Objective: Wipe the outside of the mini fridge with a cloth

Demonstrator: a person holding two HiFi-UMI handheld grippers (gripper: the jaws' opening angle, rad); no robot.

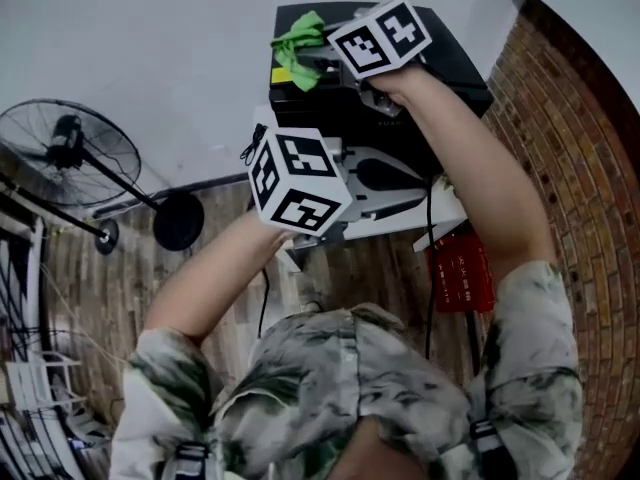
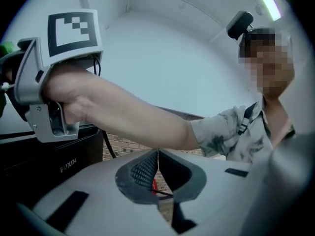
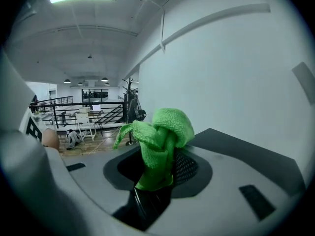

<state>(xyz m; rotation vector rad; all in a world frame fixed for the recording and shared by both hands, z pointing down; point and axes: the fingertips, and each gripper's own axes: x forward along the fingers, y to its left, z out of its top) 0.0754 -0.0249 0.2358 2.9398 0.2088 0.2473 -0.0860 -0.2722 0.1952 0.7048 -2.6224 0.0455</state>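
Observation:
The black mini fridge (image 1: 445, 68) stands against the white wall; its front carries the word FUXIN (image 2: 47, 163). My right gripper (image 1: 318, 60) is shut on a bunched green cloth (image 1: 298, 50) over the fridge's top left part. In the right gripper view the cloth (image 3: 160, 144) sticks up from between the jaws, with the dark fridge top (image 3: 236, 149) behind it. My left gripper (image 1: 425, 186) hovers lower, in front of the fridge, pointing right. Its jaws (image 2: 157, 157) are shut with nothing in them.
A black floor fan (image 1: 75, 153) stands to the left on the brick-patterned floor. A red object (image 1: 462, 273) lies on the floor below the fridge, with black cables beside it. A brick wall (image 1: 575, 158) runs along the right.

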